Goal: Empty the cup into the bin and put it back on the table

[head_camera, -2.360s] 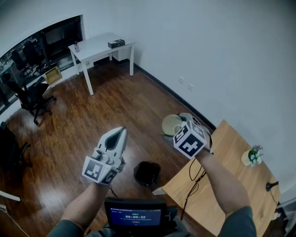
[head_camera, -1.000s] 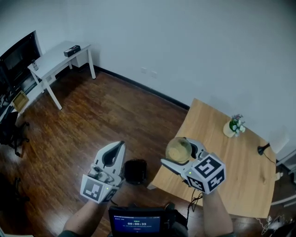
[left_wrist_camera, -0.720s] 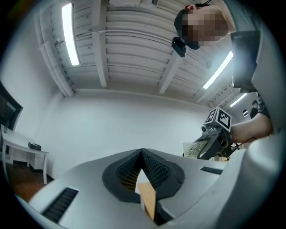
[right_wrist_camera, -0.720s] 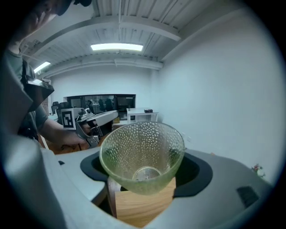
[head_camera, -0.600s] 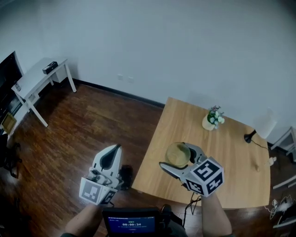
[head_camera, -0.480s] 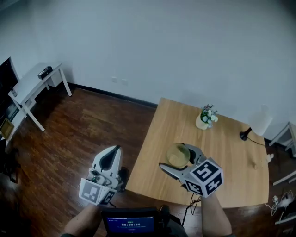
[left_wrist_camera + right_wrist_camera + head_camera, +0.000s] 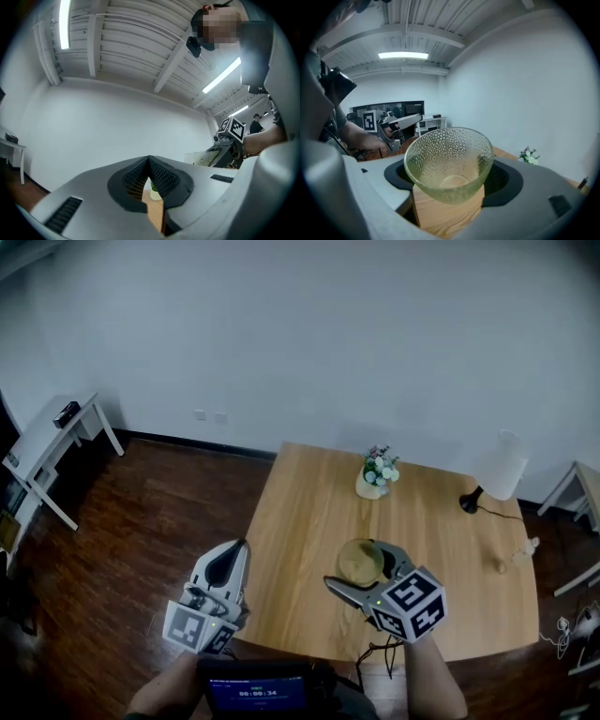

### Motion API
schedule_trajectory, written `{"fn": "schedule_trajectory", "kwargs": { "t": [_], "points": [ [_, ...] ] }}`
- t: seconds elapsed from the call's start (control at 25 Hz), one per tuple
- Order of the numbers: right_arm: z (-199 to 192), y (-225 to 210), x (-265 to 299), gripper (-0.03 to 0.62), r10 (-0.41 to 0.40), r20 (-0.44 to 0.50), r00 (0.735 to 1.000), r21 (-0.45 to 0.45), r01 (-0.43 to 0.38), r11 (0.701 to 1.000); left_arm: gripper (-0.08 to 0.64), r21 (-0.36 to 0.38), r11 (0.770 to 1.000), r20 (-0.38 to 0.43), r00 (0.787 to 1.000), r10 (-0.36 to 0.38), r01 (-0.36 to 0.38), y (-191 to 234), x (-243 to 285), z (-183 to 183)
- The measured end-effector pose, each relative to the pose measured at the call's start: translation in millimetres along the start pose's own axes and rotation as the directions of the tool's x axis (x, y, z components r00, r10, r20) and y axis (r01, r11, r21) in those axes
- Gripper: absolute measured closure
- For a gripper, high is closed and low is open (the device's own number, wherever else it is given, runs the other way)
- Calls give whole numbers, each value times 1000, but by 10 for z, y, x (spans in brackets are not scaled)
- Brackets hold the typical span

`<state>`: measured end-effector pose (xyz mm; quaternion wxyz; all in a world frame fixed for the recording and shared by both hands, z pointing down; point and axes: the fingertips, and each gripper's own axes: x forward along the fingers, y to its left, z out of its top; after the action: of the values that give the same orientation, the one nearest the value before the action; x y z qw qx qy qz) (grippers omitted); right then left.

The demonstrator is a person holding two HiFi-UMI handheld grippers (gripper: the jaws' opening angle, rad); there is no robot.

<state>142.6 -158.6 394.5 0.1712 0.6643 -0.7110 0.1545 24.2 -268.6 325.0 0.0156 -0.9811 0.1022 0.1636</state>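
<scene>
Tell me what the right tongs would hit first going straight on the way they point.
Probably the table: the right tongs, shut on the cup, tilt down over its bare wood, left of the flower pot. Depth is unclear.

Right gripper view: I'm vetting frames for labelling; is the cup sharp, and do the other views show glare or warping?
Right gripper view: cup sharp, corners black from fisheye. Left gripper view: same fisheye, strip light glaring at right. Head view: dim, no glare, table sharp.
</scene>
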Motion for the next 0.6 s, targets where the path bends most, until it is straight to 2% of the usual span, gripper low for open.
{"fn": "schedule_trajectory", "kwargs": {
  "t": [0.32, 0.6],
  "points": [
    [-362, -497, -198, 192, 11, -9, 1000, 33, -11, 999, 569, -4, 1000, -28, 999, -17, 17, -457, 434, -324],
    [-670, -733, -48, 192, 35, -25, 999, 52, -33, 998, 569, -33, 999, -118, 993, 31, -35, -488, 539, -753]
  ]
}}
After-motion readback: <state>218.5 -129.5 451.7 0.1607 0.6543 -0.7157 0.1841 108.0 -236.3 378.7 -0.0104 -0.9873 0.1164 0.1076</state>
